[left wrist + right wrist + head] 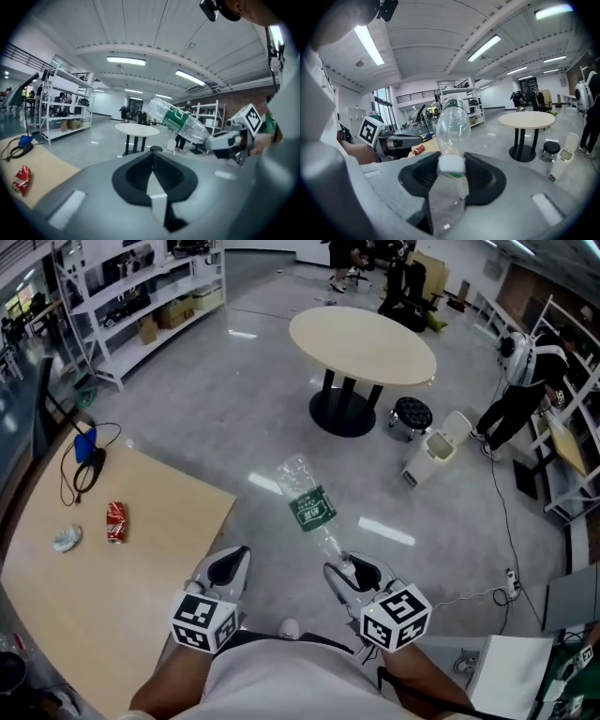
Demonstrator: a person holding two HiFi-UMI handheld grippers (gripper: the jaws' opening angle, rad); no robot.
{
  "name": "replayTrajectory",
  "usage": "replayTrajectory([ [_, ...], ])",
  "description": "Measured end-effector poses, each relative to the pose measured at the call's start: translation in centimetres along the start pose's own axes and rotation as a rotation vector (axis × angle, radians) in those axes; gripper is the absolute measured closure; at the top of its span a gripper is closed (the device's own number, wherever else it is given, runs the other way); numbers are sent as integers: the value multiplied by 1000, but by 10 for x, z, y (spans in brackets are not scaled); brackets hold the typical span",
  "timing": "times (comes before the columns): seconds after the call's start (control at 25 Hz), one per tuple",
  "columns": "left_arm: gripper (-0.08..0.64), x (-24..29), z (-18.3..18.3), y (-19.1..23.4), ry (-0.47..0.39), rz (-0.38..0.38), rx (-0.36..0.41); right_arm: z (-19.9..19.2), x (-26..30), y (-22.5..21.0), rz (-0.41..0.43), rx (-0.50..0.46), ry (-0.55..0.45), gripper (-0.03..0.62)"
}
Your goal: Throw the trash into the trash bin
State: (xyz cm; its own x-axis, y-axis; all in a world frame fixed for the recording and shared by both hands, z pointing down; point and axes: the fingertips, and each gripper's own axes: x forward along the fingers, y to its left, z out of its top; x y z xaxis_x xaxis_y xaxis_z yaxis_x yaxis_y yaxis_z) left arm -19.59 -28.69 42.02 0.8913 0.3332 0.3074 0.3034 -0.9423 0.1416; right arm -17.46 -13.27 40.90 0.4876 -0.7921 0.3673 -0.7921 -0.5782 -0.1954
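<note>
A clear plastic bottle (307, 498) with a green label sticks out over the floor, held by its capped neck in my right gripper (349, 570). In the right gripper view the white cap sits between the black pads (480, 176) and the bottle (452, 124) points away. My left gripper (228, 568) hangs beside it, just off the wooden table's corner, jaws together with nothing in them. The left gripper view also shows the bottle (180, 121) at the right. A white trash bin (433, 454) with its lid up stands on the floor past the bottle, near the round table.
A red can (115, 521), a crumpled wrapper (67, 538) and a blue device with a cable (85, 444) lie on the wooden table (159, 549) at left. A round table (361, 345), a black stool (412, 414), shelving (141, 296) and a person (525, 381) stand farther off.
</note>
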Motion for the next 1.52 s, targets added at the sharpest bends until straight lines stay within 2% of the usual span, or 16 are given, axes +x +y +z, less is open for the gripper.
replayTrajectory([
  [0.28, 554, 53, 8, -59, 59, -176, 85, -19, -57, -52, -178, 114, -43, 439],
  [0.56, 554, 92, 18, -97, 92, -323, 122, -37, -89, -77, -313, 253, -79, 439],
  [0.8, 554, 127, 12, -119, 128, -416, 152, -47, -106, -100, -409, 294, -102, 439],
  [1.0, 554, 158, 23, -137, 141, -491, 176, -51, -114, -123, -468, 362, -116, 439],
  [1.32, 553, 216, 43, -166, 155, -624, 203, -35, -118, -168, -566, 397, -135, 439],
  [1.52, 554, 258, 60, -164, 145, -673, 225, -23, -110, -202, -627, 413, -140, 439],
])
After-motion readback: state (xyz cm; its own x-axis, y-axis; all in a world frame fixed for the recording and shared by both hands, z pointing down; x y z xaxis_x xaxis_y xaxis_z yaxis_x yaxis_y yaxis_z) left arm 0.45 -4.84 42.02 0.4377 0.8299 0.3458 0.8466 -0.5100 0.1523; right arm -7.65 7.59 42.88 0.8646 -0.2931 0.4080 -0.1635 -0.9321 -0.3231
